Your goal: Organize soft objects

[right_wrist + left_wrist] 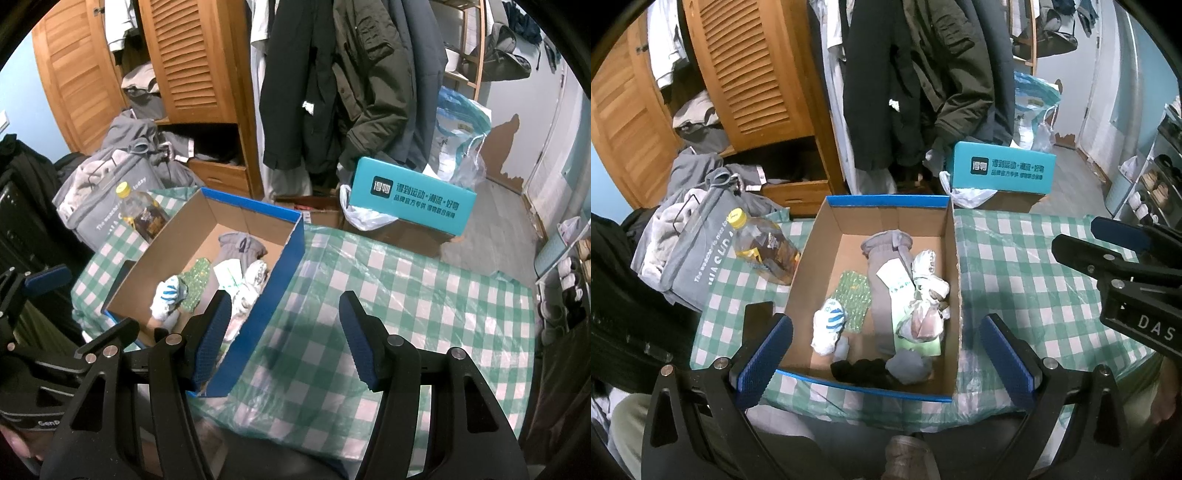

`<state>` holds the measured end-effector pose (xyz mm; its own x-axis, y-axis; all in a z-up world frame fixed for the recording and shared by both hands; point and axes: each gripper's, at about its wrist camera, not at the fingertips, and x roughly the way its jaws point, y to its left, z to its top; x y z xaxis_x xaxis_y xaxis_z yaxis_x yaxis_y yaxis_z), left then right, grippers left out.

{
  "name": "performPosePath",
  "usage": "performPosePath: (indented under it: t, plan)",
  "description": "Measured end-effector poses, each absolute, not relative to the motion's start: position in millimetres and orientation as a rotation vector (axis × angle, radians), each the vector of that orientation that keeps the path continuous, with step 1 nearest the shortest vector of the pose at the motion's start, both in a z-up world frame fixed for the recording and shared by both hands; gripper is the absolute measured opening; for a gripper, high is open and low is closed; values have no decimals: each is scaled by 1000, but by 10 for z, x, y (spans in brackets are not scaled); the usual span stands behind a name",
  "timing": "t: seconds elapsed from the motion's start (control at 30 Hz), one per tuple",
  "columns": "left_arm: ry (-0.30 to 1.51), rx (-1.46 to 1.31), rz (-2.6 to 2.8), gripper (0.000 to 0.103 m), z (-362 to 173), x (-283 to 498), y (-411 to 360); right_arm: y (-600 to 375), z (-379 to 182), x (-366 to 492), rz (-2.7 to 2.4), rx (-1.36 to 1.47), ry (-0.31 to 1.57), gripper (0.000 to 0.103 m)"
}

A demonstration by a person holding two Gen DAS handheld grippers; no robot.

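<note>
Hovering above the near end of the cardboard box (886, 221), the left tongs (884, 354) stand wide and hold nothing, their blue pads framing the pile of socks inside. The soft things lie together on the box floor: a long grey sock (884, 280) down the middle, a white and blue striped sock (829, 325) at its left, a green patterned piece (851, 295) beside that, a white bundle (925, 295) on the right, and a black sock (858, 371) with a grey ball (909, 365) against the near wall. The right tongs (284, 338) are also wide and empty, poised over the box's blue right wall and the checked table (406, 314). By my judgement the sorting is largely done, and any next pick is best made straight down on one item, pinching its thick middle so that neighbours do not lift with it. The box walls stand tall, so a lowered finger could catch the near rim or the right wall; entering from above avoids that. A bottle (764, 247) and a grey bag (698, 254) crowd the box's left side, while the table to the right lies bare and gives ample room for moving.
</note>
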<state>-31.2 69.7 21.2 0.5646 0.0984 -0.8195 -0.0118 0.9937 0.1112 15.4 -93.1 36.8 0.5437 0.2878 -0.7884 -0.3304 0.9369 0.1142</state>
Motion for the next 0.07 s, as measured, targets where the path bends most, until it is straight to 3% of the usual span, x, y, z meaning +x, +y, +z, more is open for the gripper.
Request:
performPosePath:
  t: [0.07]
  plan:
    - [971, 98, 62, 102, 218, -298, 698, -939, 370, 147, 366, -49, 927, 60]
